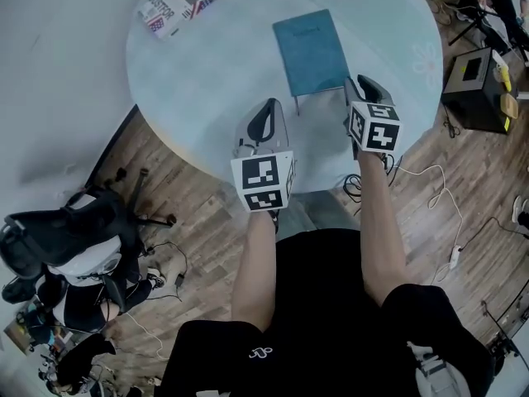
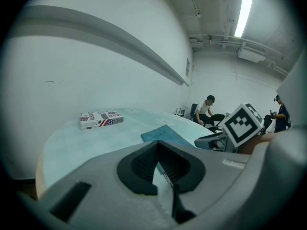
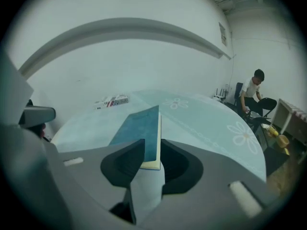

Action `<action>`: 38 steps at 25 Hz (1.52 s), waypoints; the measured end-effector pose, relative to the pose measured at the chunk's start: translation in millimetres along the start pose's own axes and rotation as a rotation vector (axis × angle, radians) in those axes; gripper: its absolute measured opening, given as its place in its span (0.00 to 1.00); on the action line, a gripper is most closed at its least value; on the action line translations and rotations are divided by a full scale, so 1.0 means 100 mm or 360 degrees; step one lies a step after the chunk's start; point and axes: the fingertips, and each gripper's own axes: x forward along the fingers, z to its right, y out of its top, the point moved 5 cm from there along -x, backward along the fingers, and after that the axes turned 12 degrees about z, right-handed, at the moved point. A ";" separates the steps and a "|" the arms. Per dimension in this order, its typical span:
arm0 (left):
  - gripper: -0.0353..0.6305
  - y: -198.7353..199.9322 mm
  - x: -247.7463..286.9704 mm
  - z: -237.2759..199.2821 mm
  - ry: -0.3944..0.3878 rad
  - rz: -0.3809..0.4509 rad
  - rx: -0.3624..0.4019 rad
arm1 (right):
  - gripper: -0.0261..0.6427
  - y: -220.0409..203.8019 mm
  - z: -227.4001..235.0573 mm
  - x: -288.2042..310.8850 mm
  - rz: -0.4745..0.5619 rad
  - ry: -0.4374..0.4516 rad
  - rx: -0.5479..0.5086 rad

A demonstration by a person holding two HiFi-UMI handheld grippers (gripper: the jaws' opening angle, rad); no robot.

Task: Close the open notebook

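The teal notebook (image 1: 312, 50) lies flat on the round table (image 1: 215, 81), upper centre of the head view, with its cover down. By the look of it the closing is done. In the right gripper view (image 3: 139, 128) cream page edges run along its right and near sides, so the spine is probably on the left.

The left gripper (image 1: 266, 106) sits lower centre at the table's near rim, clenched on nothing. The right gripper (image 1: 364, 81) hovers just beside the notebook's near right corner, its jaws a little apart and empty.

What remains seems to be a check. If the cover springs, press down lightly near the free right edge with the right gripper, straight down and not forward, since a sideways shove would slide the book. Keep both clear of the printed box (image 1: 183, 2) at upper left
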 end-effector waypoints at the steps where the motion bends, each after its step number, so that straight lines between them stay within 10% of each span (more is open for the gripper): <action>1: 0.06 0.03 0.01 0.02 0.0007 0.0022 -0.0001 | 0.20 0.09 -0.01 -0.06 0.0080 0.0027 0.0015; 6: 0.06 0.25 -0.03 0.17 0.0040 0.0142 0.0012 | 0.06 0.45 0.01 -0.35 0.0369 0.0143 0.0049; 23: 0.06 1.49 -0.25 0.70 0.0063 0.0609 0.0200 | 0.06 1.85 -0.04 -1.23 0.0994 0.0602 -0.0137; 38: 0.06 1.92 -0.29 0.60 0.0126 0.0782 0.0235 | 0.06 2.40 -0.29 -1.25 0.1106 0.0732 -0.0314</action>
